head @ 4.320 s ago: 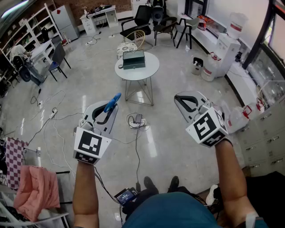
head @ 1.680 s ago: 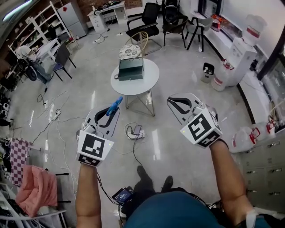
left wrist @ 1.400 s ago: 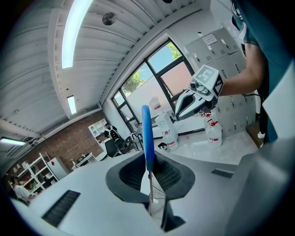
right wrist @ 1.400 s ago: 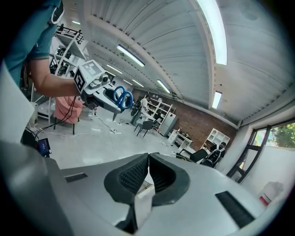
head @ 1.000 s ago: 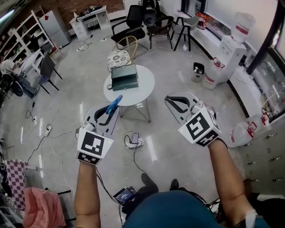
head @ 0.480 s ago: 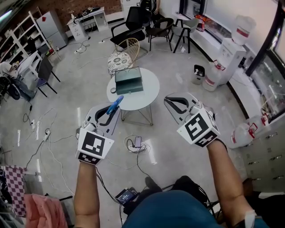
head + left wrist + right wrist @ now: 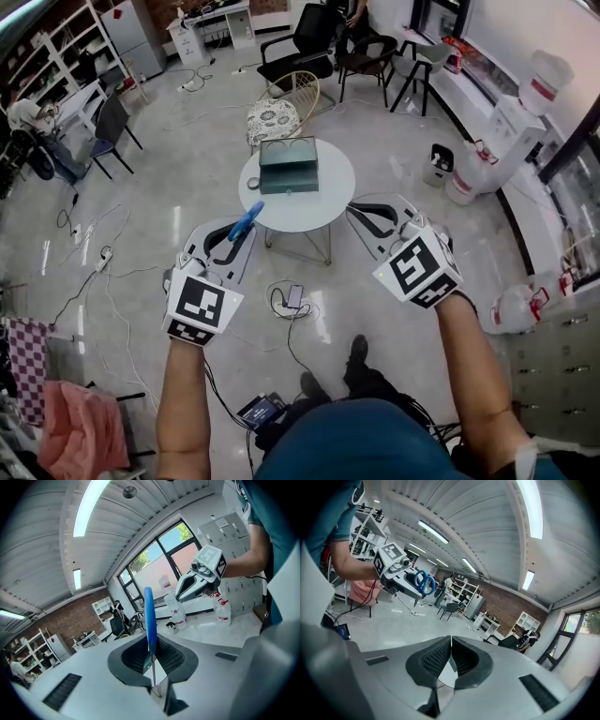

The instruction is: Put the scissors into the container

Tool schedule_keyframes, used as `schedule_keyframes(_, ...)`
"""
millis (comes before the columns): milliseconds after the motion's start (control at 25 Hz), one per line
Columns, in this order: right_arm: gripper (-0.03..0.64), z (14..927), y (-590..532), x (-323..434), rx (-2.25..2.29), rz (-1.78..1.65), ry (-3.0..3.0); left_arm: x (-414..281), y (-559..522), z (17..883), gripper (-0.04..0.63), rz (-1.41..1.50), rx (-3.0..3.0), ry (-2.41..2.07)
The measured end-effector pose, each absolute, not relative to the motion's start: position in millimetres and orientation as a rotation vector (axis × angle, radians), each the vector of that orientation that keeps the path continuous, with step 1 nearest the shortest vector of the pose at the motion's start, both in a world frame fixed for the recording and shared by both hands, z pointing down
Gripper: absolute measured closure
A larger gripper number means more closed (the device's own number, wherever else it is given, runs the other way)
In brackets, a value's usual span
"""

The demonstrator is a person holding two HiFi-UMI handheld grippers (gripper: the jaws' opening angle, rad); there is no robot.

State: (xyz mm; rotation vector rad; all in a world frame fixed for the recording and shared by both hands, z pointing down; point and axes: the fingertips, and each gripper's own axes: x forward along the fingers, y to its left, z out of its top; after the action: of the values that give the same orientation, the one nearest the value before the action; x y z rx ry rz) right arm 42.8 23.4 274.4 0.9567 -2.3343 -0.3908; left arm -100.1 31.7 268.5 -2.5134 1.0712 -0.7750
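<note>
Blue-handled scissors (image 7: 246, 220) stick up out of my left gripper (image 7: 234, 236), which is shut on them. In the left gripper view the blue handle (image 7: 149, 615) rises from between the closed pads, with the metal blades pinched below. My right gripper (image 7: 367, 216) is shut with nothing in it, its pads (image 7: 440, 658) pressed together. A dark green container (image 7: 289, 165) sits on a round white table (image 7: 323, 202) just beyond both grippers. Each gripper view shows the other gripper: the right gripper (image 7: 202, 575) and the left gripper (image 7: 399, 579) holding the scissors (image 7: 423, 581).
Cables and a power strip (image 7: 289, 298) lie on the glossy floor under the table. Chairs (image 7: 298, 42) stand behind it. Water jugs (image 7: 492, 141) line the right wall, with shelves (image 7: 56, 66) at the left. A pink cloth (image 7: 80, 427) hangs at the lower left.
The table with the green container has come nearer, now right in front of the gripper tips. Both grippers keep the same pose, the left still holding the scissors.
</note>
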Motion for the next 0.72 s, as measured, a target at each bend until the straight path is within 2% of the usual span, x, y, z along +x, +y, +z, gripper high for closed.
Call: schedule_keyframes(720, 0.578, 270.9, -104.1, 134.3, 0.762, -0.450, -2.514, 4.2, -56.4, 257.7, 0.543, -0.917, -2.382, 1.280)
